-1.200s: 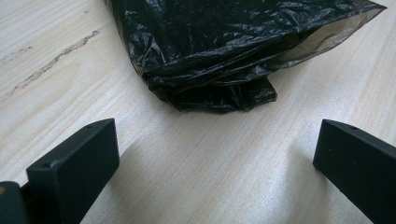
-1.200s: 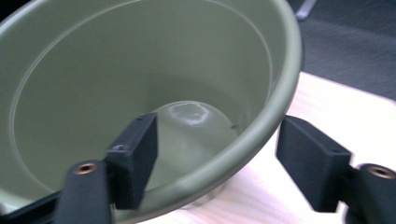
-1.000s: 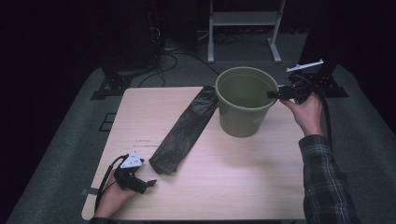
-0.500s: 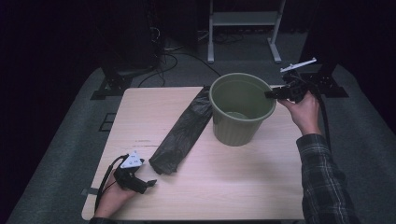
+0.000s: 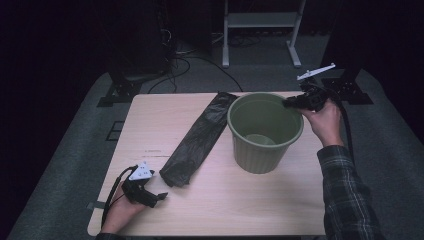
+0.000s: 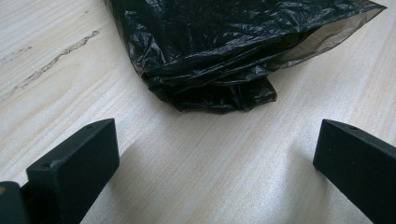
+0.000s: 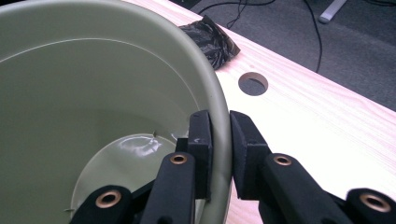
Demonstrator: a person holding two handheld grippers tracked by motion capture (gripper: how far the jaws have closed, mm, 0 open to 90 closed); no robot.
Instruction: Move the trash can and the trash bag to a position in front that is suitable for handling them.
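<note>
Green unlabelled bin [image 5: 264,135], black bag [image 5: 198,140]

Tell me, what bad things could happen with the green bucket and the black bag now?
The right gripper pinches just the thin rim of the green bucket, one jaw inside, one outside. The bucket might slip free or tip over.

The black bag lies right beside the bucket, so a sliding bucket could catch it and drag it.

The left gripper is open in front of the bag's folded end and might grab too few layers.
</note>
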